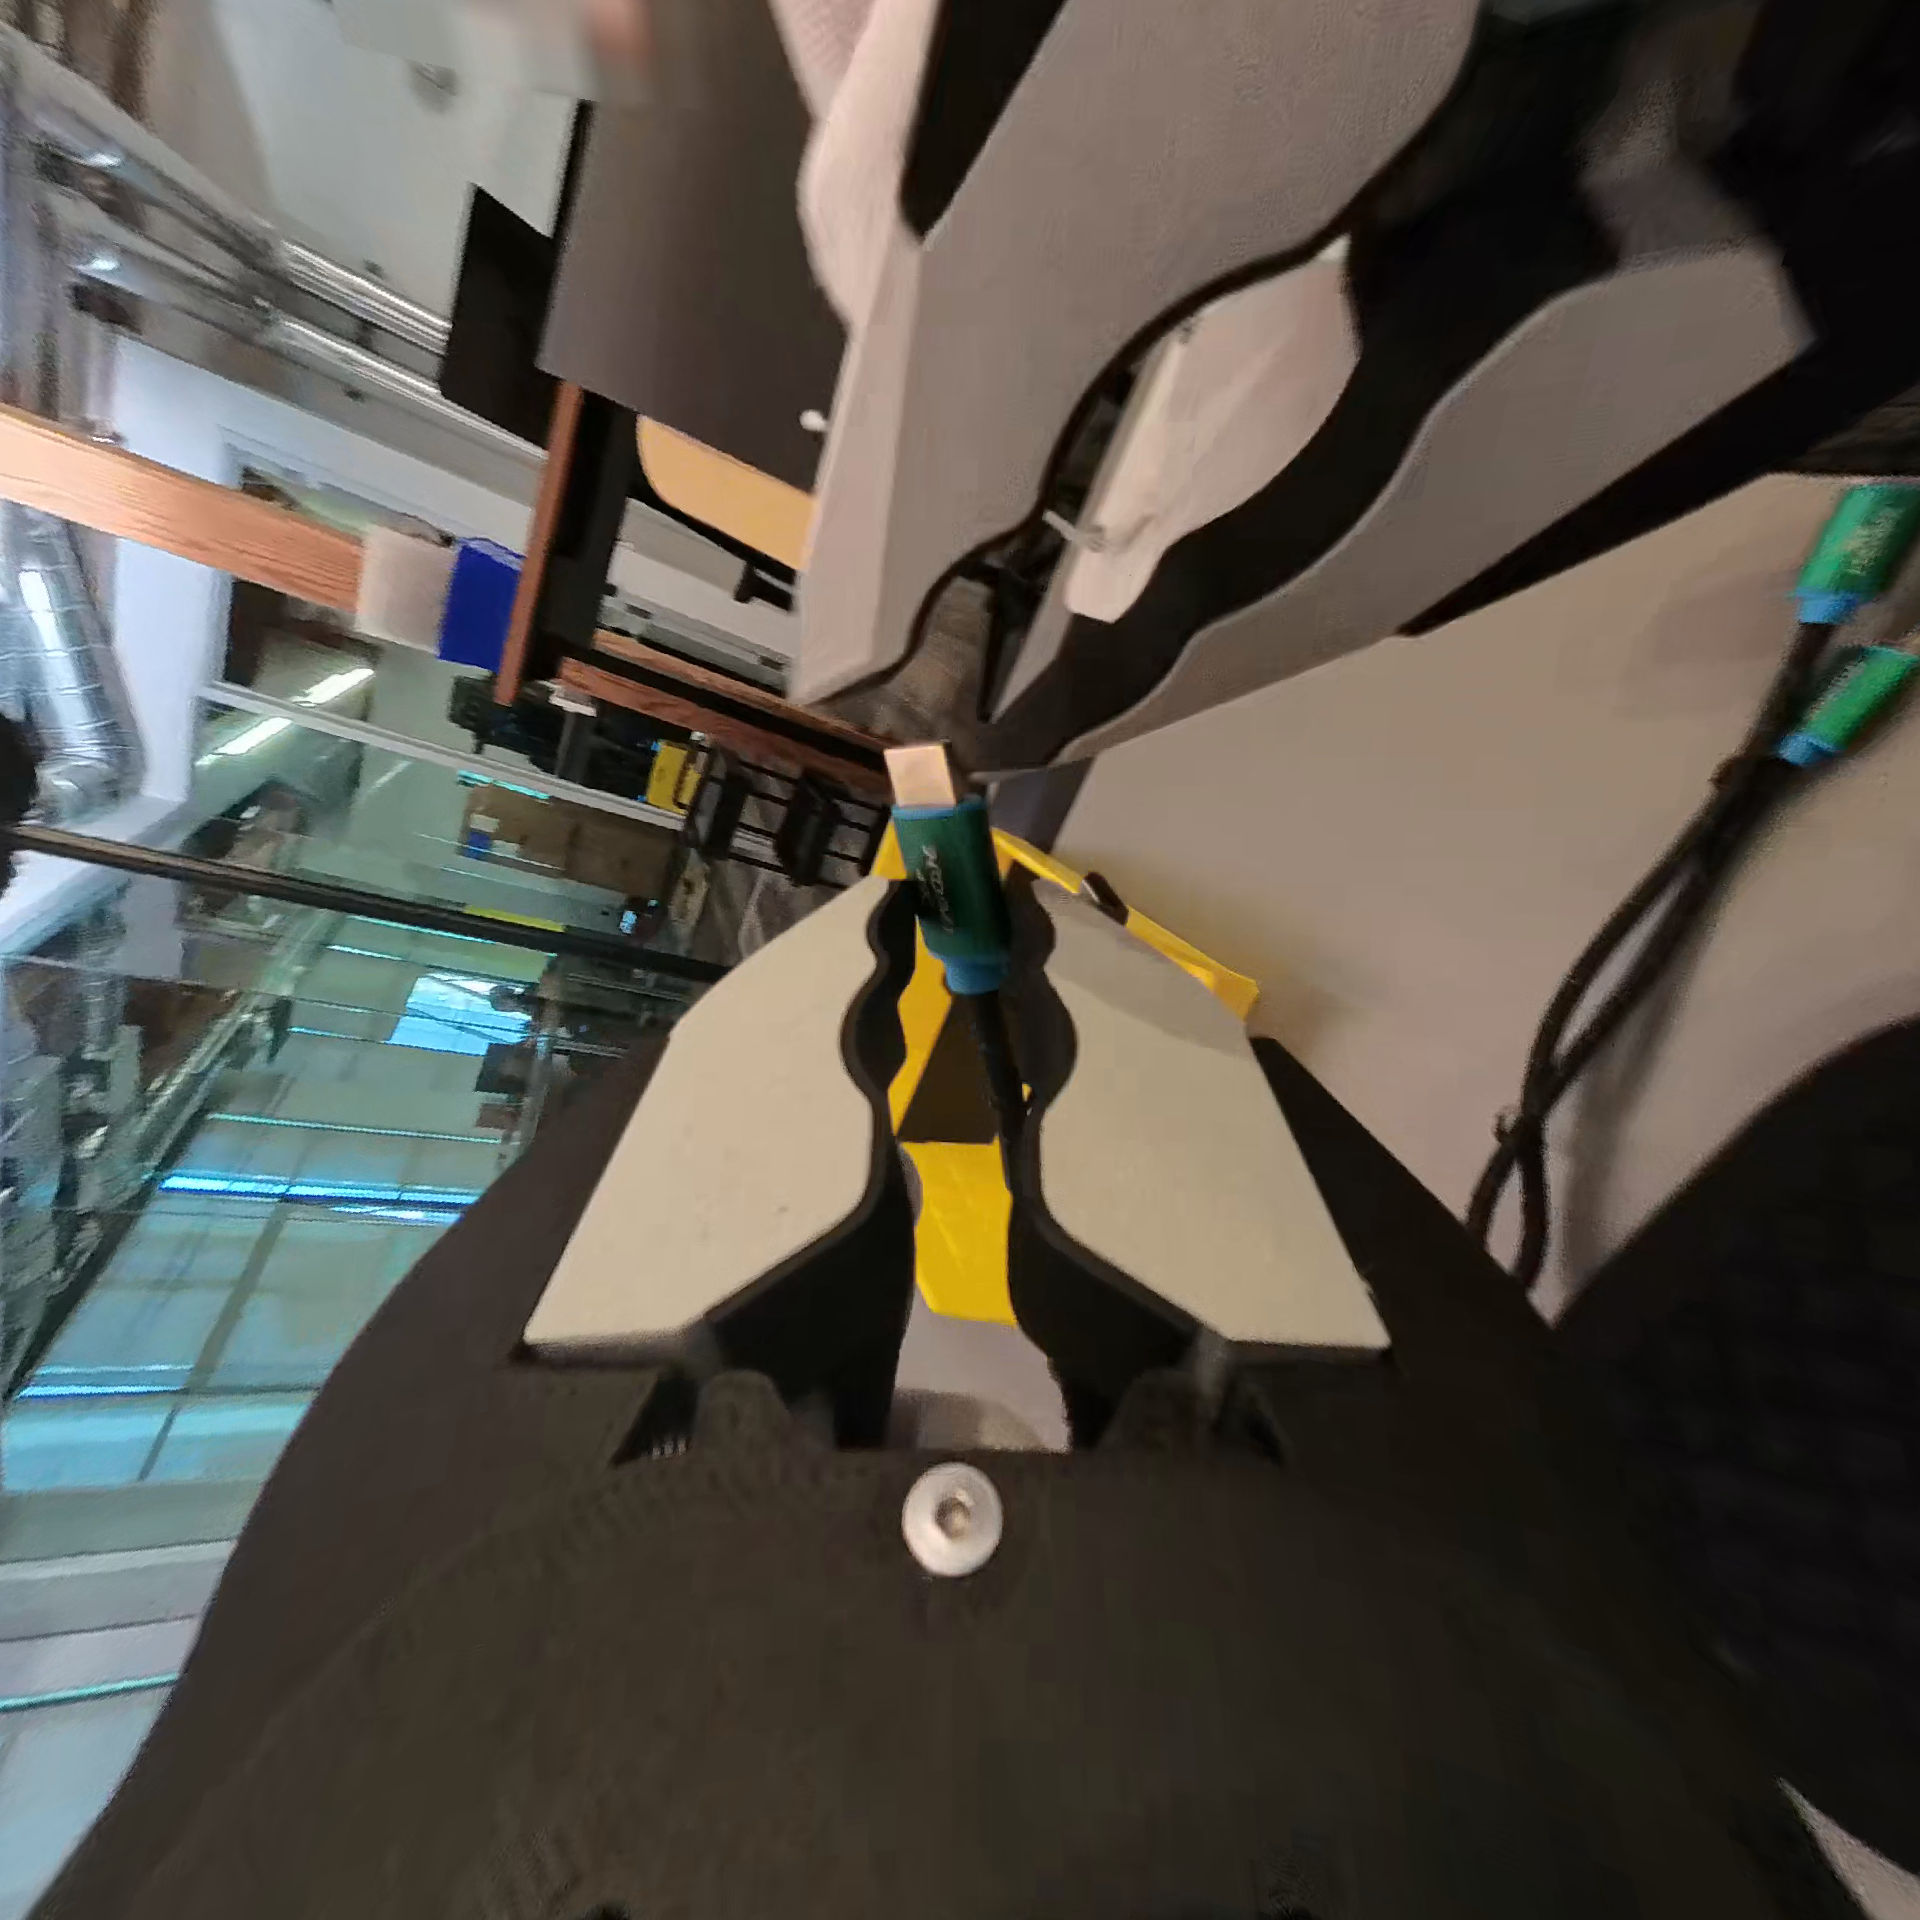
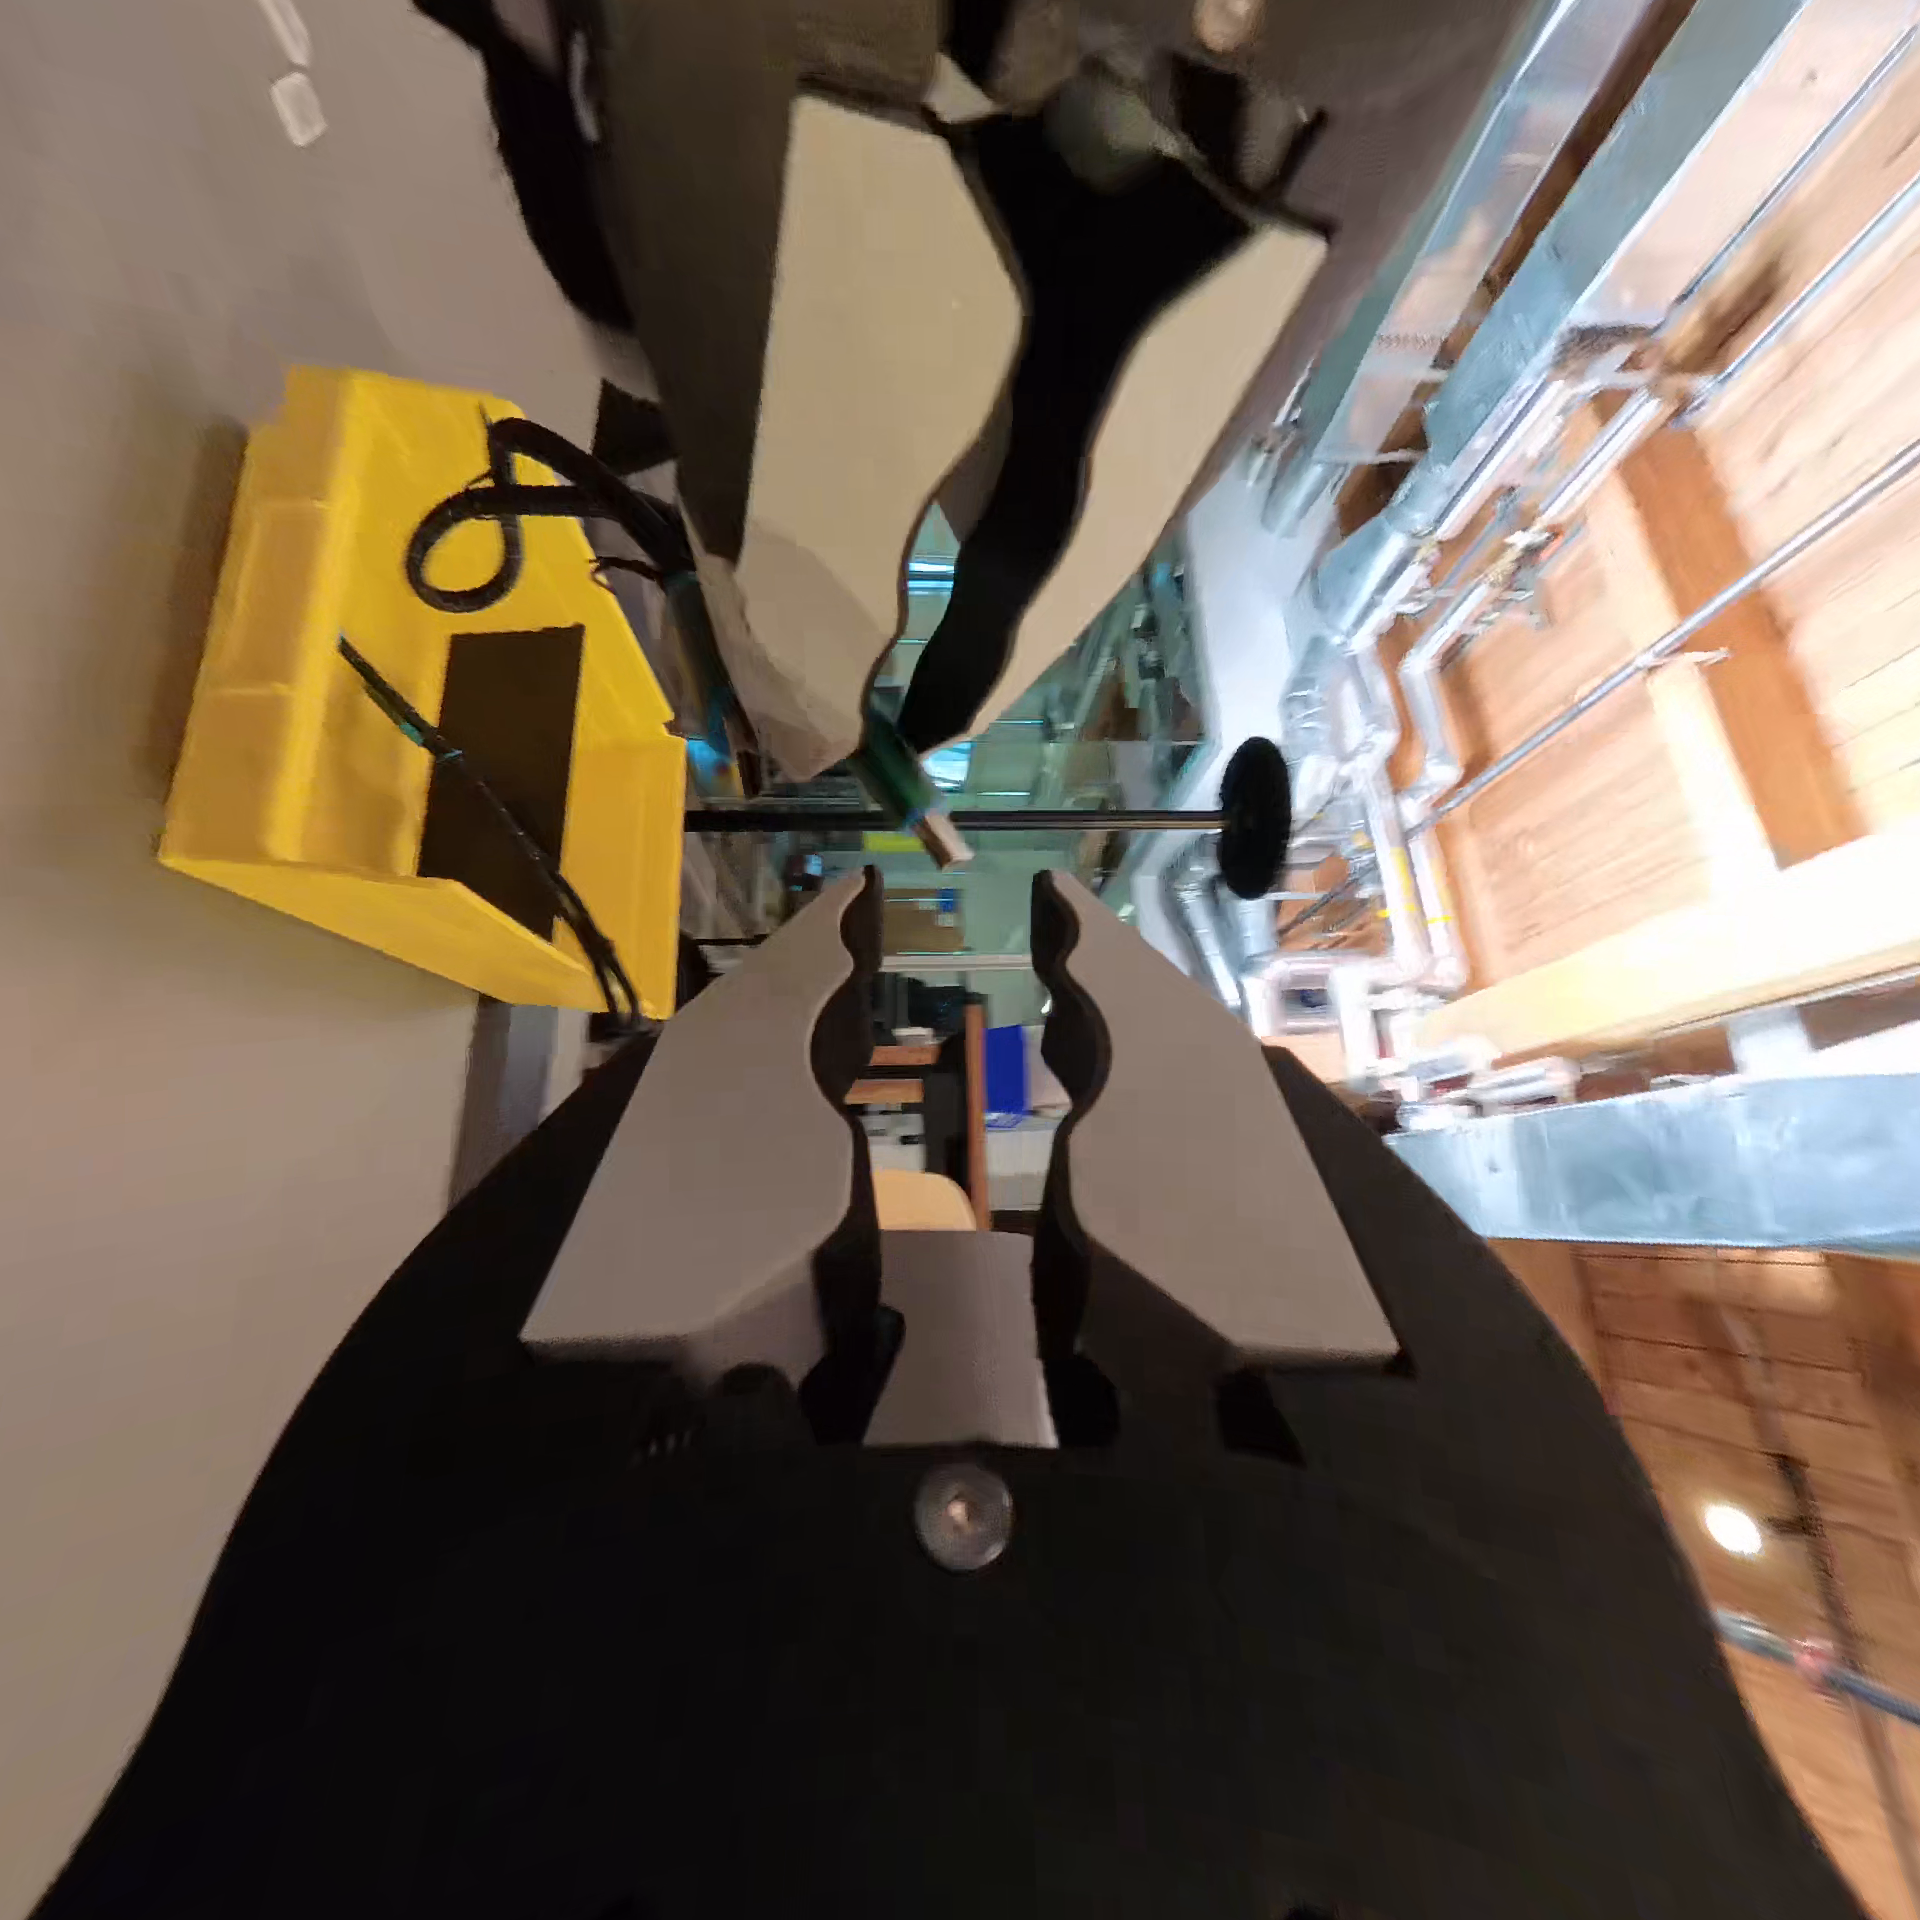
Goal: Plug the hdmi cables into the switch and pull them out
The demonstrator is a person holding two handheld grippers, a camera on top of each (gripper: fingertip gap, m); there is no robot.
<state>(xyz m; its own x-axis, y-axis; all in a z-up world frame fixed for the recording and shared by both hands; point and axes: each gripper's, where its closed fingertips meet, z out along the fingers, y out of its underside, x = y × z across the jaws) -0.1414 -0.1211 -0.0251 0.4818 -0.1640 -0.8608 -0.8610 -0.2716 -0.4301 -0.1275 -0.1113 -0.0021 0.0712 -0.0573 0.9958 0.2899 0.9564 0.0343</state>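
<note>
Green-shelled HDMI plug (image 1: 951, 883) clamped between the left gripper (image 1: 956, 914) fingertips, metal tip pointing forward past them, its black cable (image 1: 997, 1081) trailing back between the fingers. Right gripper (image 2: 951, 883) spread apart, nothing in it, facing the left one with the plug tip (image 2: 940, 836) just ahead of its fingertips. Yellow holder (image 2: 343, 686) on the grey table (image 2: 156, 1143), off to the right gripper's left. Two more green plugs (image 1: 1860, 551) lie to the left gripper's right, well apart.

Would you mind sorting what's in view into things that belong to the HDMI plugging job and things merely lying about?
Belongs to the job:
- teal HDMI plug, clamped in the left gripper
- right gripper, open and empty
- two spare green plugs on the table
- yellow holder with black cables

Just lying about:
- blue bin
- small clear plastic piece
</note>
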